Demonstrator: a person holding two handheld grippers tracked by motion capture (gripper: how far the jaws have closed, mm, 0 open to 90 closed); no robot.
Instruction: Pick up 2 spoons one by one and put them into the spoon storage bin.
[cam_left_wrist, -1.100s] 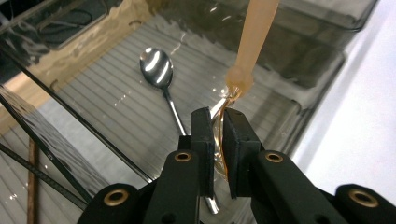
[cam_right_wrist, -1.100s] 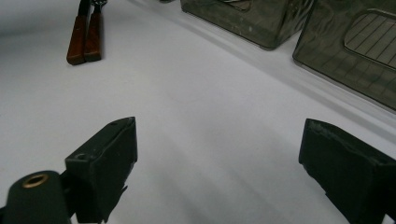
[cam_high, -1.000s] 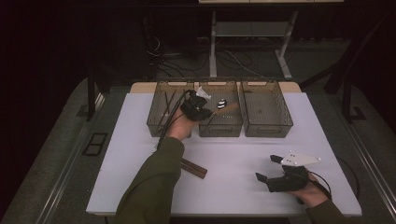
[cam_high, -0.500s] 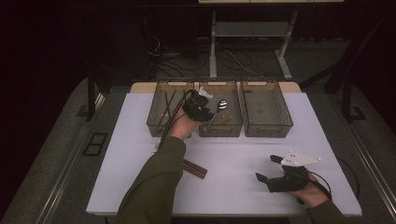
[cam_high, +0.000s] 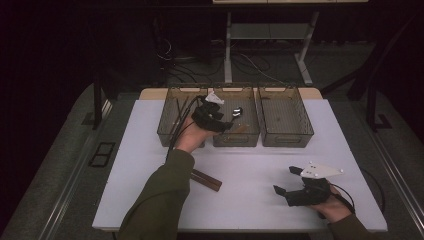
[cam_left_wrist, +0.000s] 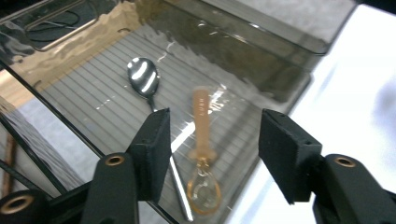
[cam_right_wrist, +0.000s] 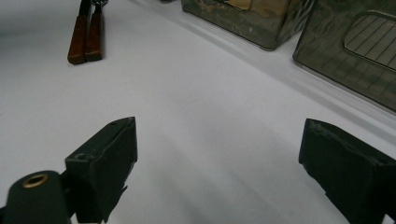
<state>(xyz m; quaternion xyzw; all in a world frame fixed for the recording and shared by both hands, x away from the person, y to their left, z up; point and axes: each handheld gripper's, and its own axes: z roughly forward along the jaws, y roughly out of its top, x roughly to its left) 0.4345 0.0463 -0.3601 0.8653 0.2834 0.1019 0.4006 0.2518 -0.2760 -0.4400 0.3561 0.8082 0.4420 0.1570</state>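
While the left tool (cam_high: 226, 121) hangs over the middle bin (cam_high: 236, 137) of three smoky clear bins at the far side of the white table (cam_high: 240, 165), its jaws have just been opening and stand apart with nothing pressed between them. Seen along those jaws in the left gripper view, an amber plastic spoon (cam_left_wrist: 201, 158) shows blurred in the gap between them, touching neither jaw, with its bowl nearest the camera. Just beside it lies a metal spoon (cam_left_wrist: 144, 81), bowl toward the far end, its handle running down past the inner edge of one jaw. From the high view the metal spoon's bowl glints in the middle bin just beside the tool. The left bin (cam_high: 175, 120) holds thin dark sticks; the right bin (cam_high: 285, 117) looks bare apart from a small speck.

The right tool (cam_high: 288, 183) rests low at the near right of the table, jaws wide apart around bare tabletop. Two brown wood-handled utensils (cam_right_wrist: 86, 39) lie side by side on the table, near the person's left sleeve (cam_high: 157, 200).
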